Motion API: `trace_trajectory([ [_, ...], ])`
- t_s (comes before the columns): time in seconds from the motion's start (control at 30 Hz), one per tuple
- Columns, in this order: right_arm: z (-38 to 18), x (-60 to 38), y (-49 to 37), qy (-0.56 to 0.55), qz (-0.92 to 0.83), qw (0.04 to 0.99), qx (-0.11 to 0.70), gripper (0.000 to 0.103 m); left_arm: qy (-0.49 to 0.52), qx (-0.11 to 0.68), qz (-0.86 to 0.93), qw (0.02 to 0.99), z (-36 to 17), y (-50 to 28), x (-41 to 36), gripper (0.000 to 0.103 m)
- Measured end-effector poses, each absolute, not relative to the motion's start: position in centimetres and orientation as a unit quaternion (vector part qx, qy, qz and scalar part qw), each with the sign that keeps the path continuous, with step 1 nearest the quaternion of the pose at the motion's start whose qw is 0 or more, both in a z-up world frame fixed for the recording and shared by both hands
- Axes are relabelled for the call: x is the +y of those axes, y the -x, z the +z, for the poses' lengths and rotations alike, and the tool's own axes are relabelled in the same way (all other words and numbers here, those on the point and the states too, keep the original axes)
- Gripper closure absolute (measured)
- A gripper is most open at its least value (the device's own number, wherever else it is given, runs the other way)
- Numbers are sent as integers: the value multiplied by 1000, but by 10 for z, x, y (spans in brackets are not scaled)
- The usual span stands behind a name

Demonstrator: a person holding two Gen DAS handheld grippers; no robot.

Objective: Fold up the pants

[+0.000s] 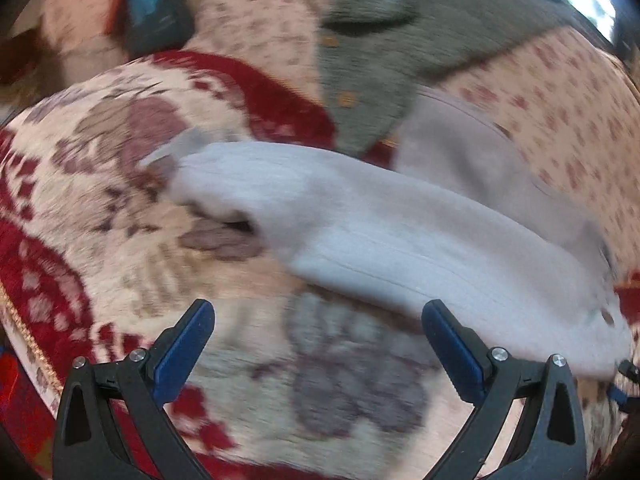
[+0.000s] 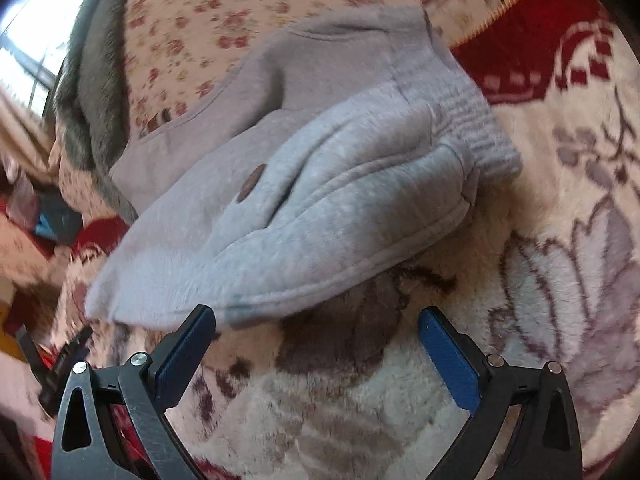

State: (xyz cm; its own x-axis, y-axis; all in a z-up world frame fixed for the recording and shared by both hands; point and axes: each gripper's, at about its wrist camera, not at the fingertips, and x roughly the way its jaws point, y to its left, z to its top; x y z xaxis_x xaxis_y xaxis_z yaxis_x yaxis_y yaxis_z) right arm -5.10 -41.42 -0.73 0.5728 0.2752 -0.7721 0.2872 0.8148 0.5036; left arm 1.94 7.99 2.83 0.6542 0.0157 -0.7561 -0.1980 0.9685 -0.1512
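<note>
Light grey fleece pants [image 1: 400,236] lie folded over on a plush red-and-cream floral blanket [image 1: 120,216]. In the right wrist view the pants [image 2: 320,200] show a brown button, a side seam and a ribbed cuff [image 2: 484,128] at the upper right. My left gripper [image 1: 318,312] is open, its blue fingers just short of the pants' near edge, with nothing between them. My right gripper [image 2: 316,318] is open too; its left fingertip [image 2: 200,320] sits right at the pants' near hem, and whether it touches is unclear.
A grey-green knitted cardigan [image 1: 380,48] with orange buttons lies beyond the pants. A cream sheet with small red flowers [image 2: 224,12] covers the far part of the bed. The other gripper's black tip [image 2: 68,356] shows at the left. A bright window [image 2: 24,40] is at the far left.
</note>
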Motion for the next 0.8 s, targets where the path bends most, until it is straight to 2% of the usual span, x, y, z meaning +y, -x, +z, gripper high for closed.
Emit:
trace_trajectory([
  [0.17,-8,-419,28,-340,12,831,440,0,165,426,90,885,18,-33,106,0],
  [0.3,-12,-426,21,-368,8,827,426,3,158,422,100,887,17,-58,101,0],
  [0.37,-14,-428,20,-371,6,826,423,11,146,414,101,893,15,-74,99,0],
  [0.43,-16,-431,18,-369,9,827,424,37,146,421,101,890,10,-87,100,0],
  [0.47,-18,-432,17,-373,18,825,425,42,154,428,95,886,6,-94,100,0],
  [0.53,-20,-434,18,-378,24,824,422,52,175,426,69,885,3,-101,101,11],
  [0.6,-18,-434,20,-374,34,829,415,60,172,430,49,885,3,-104,96,74],
  [0.67,-11,-433,23,-360,43,838,408,69,133,425,59,893,9,-101,86,92],
  [0.73,-4,-432,26,-349,51,845,402,76,147,411,35,899,18,-94,84,94],
  [0.8,4,-434,32,-346,56,849,395,78,161,398,20,903,29,-85,83,94],
])
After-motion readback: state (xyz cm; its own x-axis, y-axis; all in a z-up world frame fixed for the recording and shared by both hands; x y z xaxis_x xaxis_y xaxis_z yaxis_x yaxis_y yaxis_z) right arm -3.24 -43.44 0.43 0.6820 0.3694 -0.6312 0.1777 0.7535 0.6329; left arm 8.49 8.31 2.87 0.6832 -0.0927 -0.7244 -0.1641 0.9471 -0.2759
